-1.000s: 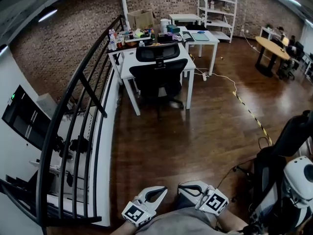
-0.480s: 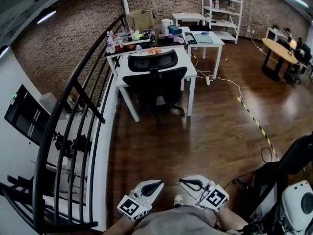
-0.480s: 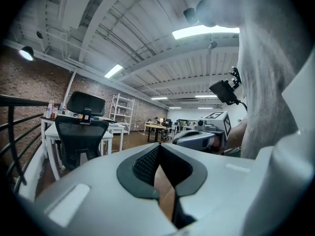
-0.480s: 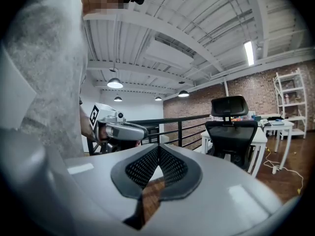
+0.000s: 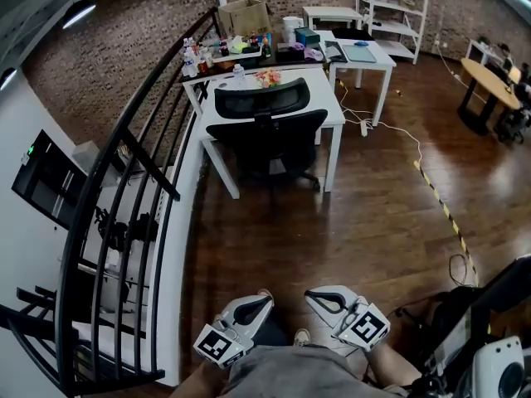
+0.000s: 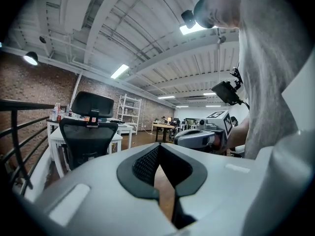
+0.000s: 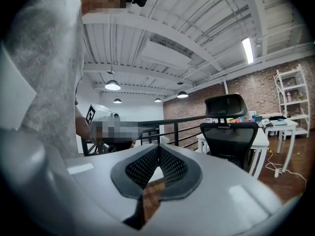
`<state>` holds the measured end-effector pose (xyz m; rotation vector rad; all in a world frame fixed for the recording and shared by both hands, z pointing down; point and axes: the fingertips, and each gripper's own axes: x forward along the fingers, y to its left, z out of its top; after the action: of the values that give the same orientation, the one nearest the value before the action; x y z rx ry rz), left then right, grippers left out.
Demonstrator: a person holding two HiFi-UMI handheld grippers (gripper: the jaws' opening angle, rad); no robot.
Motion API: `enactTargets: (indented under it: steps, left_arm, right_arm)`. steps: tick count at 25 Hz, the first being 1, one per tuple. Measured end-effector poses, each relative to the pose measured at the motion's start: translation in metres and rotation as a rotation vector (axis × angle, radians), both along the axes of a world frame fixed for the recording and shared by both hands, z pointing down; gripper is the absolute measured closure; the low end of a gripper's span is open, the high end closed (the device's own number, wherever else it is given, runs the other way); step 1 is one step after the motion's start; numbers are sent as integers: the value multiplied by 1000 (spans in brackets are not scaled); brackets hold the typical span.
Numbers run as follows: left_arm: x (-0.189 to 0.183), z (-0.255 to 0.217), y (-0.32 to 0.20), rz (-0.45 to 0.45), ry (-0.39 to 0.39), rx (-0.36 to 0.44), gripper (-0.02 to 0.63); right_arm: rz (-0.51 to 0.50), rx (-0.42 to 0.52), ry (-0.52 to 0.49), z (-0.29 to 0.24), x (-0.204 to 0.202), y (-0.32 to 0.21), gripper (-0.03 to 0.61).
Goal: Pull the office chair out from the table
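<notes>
The black office chair (image 5: 265, 131) with a mesh back and headrest stands pushed in under the white table (image 5: 332, 116) across the wooden floor. Both grippers sit at the bottom of the head view, close to the person's body and far from the chair. My left gripper (image 5: 264, 303) is shut and holds nothing. My right gripper (image 5: 311, 295) is shut and empty too. In the left gripper view the chair (image 6: 88, 132) shows left of the closed jaws (image 6: 158, 146). In the right gripper view the chair (image 7: 229, 132) stands to the right of the closed jaws (image 7: 158, 147).
A black railing (image 5: 141, 164) runs along the left side of the path. Bottles (image 5: 191, 56) and a cardboard box (image 5: 245, 15) crowd the table's far end. A second white table (image 5: 357, 56), a floor cable (image 5: 398, 131), striped floor tape (image 5: 444, 210) and equipment (image 5: 489, 363) lie to the right.
The chair and table have come closer and sit lower in the head view as the person walks toward them. Both grippers stay shut and keep their place beside the body.
</notes>
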<state>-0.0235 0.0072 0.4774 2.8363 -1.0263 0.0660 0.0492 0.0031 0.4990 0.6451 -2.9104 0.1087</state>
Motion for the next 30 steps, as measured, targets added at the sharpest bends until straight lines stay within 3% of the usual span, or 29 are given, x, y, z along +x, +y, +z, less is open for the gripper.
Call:
enactTargets:
  steps: [9, 22, 30]
  left_arm:
    - [-16, 15, -102, 46, 19, -12, 612]
    - [-94, -18, -275, 96, 43, 55, 612]
    - [-115, -27, -343, 91, 44, 74, 612]
  right_arm:
    - [71, -7, 23, 5, -9, -98, 576]
    - [170, 36, 33, -30, -71, -266, 576]
    - [215, 50, 41, -41, -74, -330, 576]
